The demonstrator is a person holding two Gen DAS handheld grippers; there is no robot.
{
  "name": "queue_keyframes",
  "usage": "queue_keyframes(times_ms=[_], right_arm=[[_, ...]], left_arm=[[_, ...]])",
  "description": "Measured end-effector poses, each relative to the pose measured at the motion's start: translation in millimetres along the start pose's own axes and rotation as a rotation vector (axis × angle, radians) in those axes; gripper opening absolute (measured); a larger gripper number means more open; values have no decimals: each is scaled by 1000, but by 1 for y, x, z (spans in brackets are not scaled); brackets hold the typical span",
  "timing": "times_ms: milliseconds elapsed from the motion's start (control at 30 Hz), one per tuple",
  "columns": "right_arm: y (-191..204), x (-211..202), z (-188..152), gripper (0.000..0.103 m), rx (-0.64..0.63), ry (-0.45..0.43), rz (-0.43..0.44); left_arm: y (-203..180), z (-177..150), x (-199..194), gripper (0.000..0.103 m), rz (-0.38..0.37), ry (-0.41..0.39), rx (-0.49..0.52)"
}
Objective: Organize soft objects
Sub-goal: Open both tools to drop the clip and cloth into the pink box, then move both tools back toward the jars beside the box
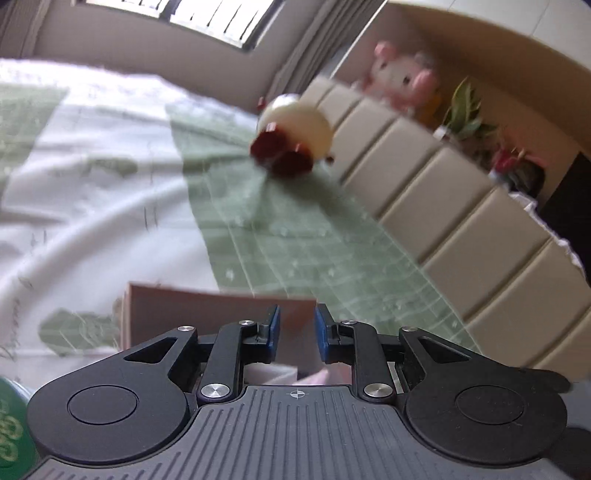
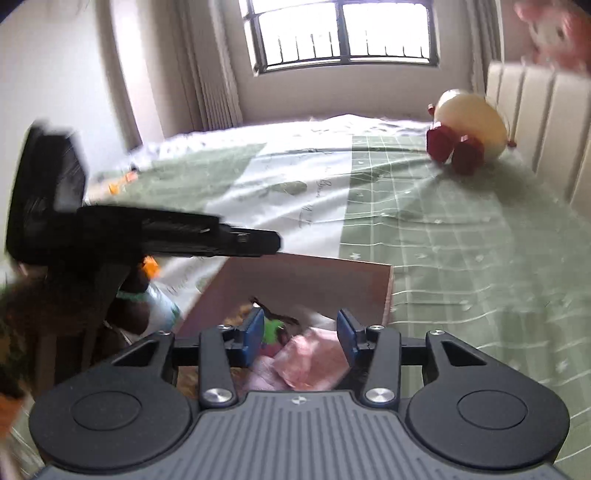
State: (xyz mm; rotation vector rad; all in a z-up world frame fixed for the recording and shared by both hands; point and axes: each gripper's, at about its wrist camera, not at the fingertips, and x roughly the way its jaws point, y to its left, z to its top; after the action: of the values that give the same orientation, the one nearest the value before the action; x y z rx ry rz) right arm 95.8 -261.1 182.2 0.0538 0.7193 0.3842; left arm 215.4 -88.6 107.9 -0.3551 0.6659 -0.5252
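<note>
The left gripper (image 1: pixel 297 334) has its 2 blue-padded fingers (image 1: pixel 274 332) narrowly parted and empty above the brown cardboard box (image 1: pixel 207 314). The right gripper (image 2: pixel 301 338) gapes wider, also empty, above the pink soft cloth (image 2: pixel 310 360) inside.

bright window (image 2: pixel 343 35) backlight, motion blur, fisheye-bent edges.

Probably a bedroom: bed (image 2: pixel 461 236), headboard (image 1: pixel 443 199), window (image 2: pixel 343 33).

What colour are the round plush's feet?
Dark red feet, cream body; clearest in the right wrist view.
</note>
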Motion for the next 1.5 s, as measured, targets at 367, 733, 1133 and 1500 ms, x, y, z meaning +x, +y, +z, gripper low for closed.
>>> queue_keyframes(times_ms=[367,733,1133,1500], right_arm=[[32,98,-26,23,2,285,-10],[5,114,-17,22,4,324,-161],[49,55,-17,40,-110,130,-158],[112,4,-62,48,-233,53,23]], left_arm=[[-11,-13,-81,23,82,-97,137],[53,-132,-204,23,446,-195,120],[107,-144,-195,23,570,-137,48],[140,-124,-140,23,608,-80,-65]])
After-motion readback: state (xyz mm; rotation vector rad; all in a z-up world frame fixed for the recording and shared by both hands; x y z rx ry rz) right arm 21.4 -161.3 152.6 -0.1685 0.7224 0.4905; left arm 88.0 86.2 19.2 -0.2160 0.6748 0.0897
